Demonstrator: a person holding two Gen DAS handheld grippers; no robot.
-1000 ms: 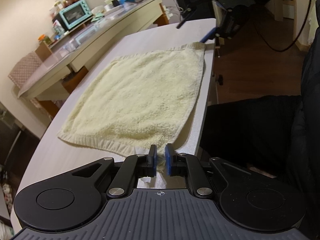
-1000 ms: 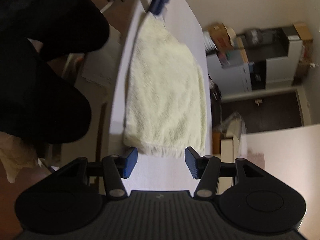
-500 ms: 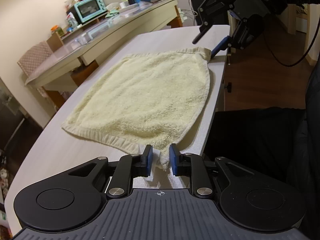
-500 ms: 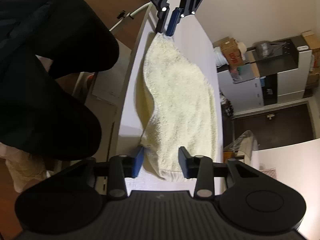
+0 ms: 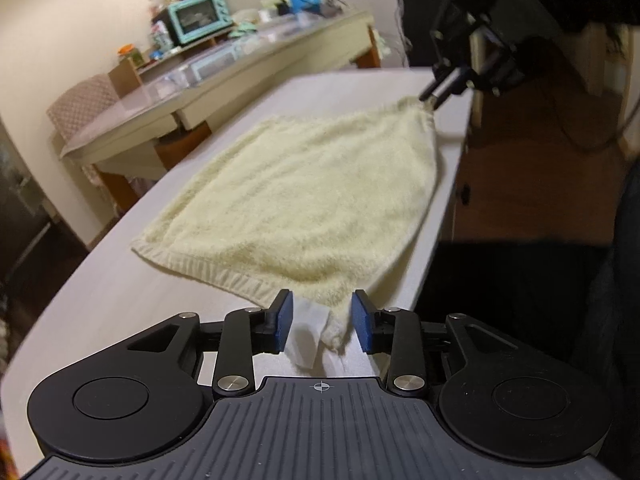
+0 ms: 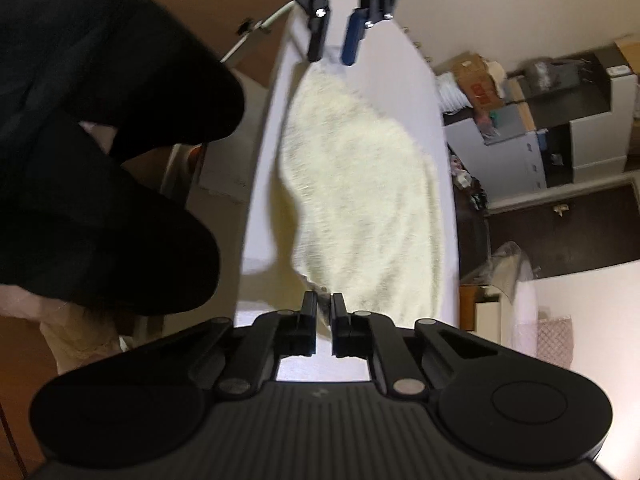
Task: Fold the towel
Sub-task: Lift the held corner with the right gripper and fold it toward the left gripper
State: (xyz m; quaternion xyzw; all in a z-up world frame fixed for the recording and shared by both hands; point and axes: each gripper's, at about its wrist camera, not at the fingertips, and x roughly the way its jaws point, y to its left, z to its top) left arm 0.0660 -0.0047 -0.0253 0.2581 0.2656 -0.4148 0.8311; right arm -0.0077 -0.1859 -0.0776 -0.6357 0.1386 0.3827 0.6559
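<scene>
1. While the pale yellow terry towel [image 5: 304,196] lies spread over the near strip of the white table [image 5: 100,300], its two corners along the table's edge sit at my fingers.
2. My left gripper [image 5: 322,322] has just been opening: the blue pads [image 5: 285,320] now stand apart on either side of the nearest corner, which droops between them with its white label [image 5: 306,336], and neither pad presses on it.
3. In the right wrist view the same gripper [image 6: 334,42] shows at the far end of the table, its fingers parted just over that corner.
4. My right gripper [image 6: 323,314] has just been closing and is now clenched on the opposite corner of the towel [image 6: 360,200]; a little cloth shows pinched between the pads.
5. From the left wrist view that gripper [image 5: 434,98] pulls its corner up into a point above the tabletop, near the table's far edge.
6. The side of the towel that runs between my two grippers lies beside the table's edge, close to the person's dark trousers [image 6: 100,160].
7. The rest of the cloth lies flat on the table.
</scene>
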